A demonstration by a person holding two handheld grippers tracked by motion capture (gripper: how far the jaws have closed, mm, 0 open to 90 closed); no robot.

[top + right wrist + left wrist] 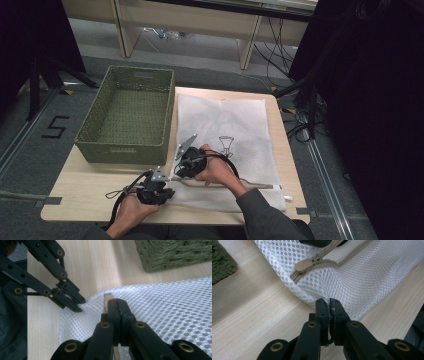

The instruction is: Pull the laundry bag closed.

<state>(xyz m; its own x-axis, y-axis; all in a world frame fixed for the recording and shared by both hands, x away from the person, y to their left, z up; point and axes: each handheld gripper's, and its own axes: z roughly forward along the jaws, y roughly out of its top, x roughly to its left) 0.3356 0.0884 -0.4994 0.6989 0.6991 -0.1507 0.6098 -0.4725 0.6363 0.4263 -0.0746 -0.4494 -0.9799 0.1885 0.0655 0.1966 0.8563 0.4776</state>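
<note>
A lab or recording studio: black curtains (380, 100) hang at both sides, tripod legs (47, 67) stand upper left, loose cables (280, 50) trail upper right, and a taped "5" (54, 127) marks the grey carpet at left.

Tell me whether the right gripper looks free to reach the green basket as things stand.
Probably not yet: the right gripper is shut on the zipper pull of the mesh bag. Otherwise the way to the basket looks open.

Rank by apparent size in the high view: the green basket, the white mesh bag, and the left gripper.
1. white mesh bag and green basket: similar in extent, too close to rank.
2. left gripper: clearly smallest, pinching the bag's corner.
</note>
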